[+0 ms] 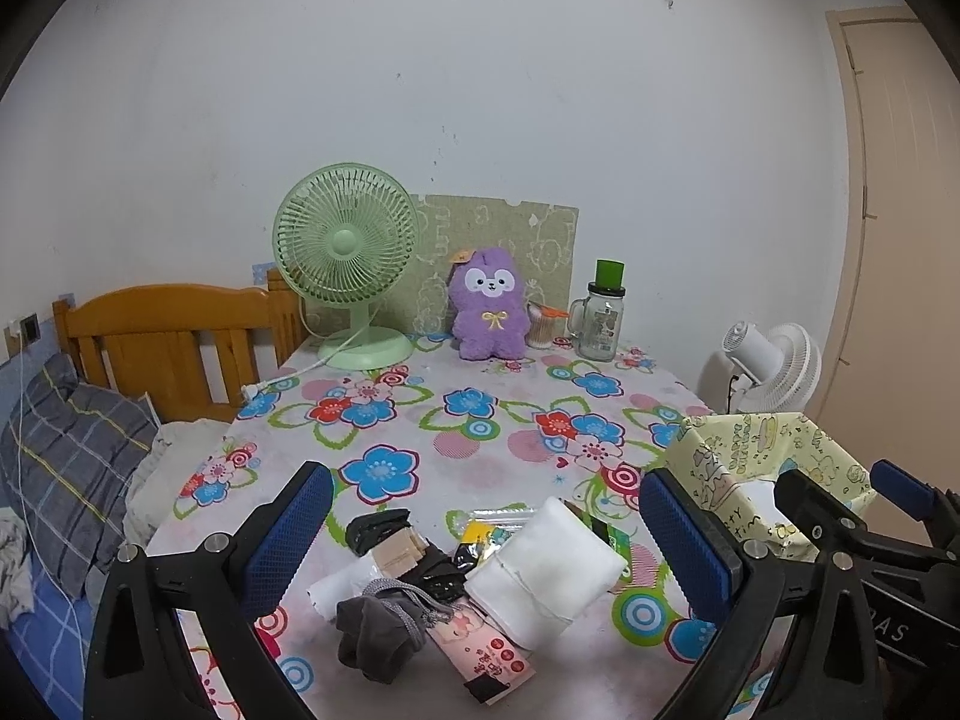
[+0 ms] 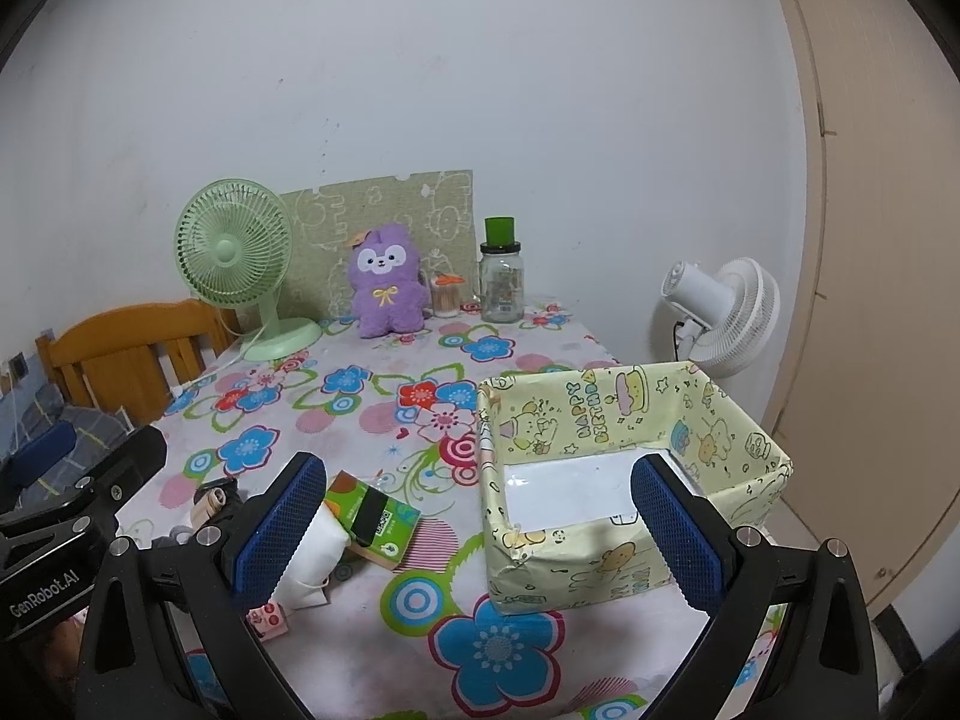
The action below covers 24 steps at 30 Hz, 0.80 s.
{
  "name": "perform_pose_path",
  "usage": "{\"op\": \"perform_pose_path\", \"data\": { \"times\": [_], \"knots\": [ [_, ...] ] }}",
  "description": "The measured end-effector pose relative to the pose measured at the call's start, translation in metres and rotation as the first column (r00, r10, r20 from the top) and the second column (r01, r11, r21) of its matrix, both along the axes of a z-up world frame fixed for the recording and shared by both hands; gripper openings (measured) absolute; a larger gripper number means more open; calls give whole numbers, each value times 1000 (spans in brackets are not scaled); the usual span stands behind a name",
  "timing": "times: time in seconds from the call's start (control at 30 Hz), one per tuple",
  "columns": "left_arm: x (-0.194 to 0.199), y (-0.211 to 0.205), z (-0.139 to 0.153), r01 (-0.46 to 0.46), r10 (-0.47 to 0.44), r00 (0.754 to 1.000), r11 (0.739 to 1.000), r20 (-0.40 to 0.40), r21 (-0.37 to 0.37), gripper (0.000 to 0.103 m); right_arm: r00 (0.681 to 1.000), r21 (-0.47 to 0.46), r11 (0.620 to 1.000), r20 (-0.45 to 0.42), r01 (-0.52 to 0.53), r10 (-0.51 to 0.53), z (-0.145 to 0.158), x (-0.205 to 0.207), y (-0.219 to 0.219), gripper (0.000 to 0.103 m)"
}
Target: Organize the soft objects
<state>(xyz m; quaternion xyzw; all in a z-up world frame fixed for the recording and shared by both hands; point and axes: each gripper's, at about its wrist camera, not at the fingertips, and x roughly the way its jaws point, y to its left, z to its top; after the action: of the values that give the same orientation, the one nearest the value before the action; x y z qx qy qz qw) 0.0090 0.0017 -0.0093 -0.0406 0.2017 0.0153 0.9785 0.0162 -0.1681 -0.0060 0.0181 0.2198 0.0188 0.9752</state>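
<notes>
Soft objects [image 1: 474, 594] lie heaped at the 6 o'clock edge of a table [image 1: 480, 414] covered in a flowered cloth, which stands against a pale wall; a wooden headboard [image 1: 174, 336] and a plaid pillow [image 1: 72, 462] sit at 9 o'clock in the left wrist view, and a beige door [image 1: 900, 210] at 3 o'clock. Along the far edge, at 12 o'clock, stand a green fan [image 1: 348, 264], a purple plush toy [image 1: 489, 306], a small cotton-swab cup [image 1: 542, 327] and a glass jar [image 1: 602, 318] with a green cap, all before a patterned board [image 1: 540, 240]. A white fan [image 2: 723, 315] stands beyond the table at 2 o'clock in the right wrist view. The left gripper [image 1: 489, 546] hovers above the heap with its blue-padded fingers [image 1: 288, 540] spread wide, grasping nothing. The right gripper [image 2: 474, 534] is likewise spread wide and empty, one pad over the heap's edge and the other over a yellow box [image 2: 606, 414] printed "Happy Birthday", whose white floor is bare. The heap comprises a white folded cloth [image 1: 552, 570] tied with thread, a grey sock [image 1: 378, 630] on a pink card, a dark bundle with a beige label [image 1: 402, 546], and a green tissue packet [image 2: 372, 519]; it lies just beside the box, at its 9 o'clock.
</notes>
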Motion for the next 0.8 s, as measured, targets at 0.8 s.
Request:
{"op": "perform_pose_path", "data": {
  "times": [0.8],
  "knots": [
    [6,1,-11,-4,5,998,1000,-59,18,102,1000,8,1000,-12,-4,4,-5,7,2,103]
  ]
}}
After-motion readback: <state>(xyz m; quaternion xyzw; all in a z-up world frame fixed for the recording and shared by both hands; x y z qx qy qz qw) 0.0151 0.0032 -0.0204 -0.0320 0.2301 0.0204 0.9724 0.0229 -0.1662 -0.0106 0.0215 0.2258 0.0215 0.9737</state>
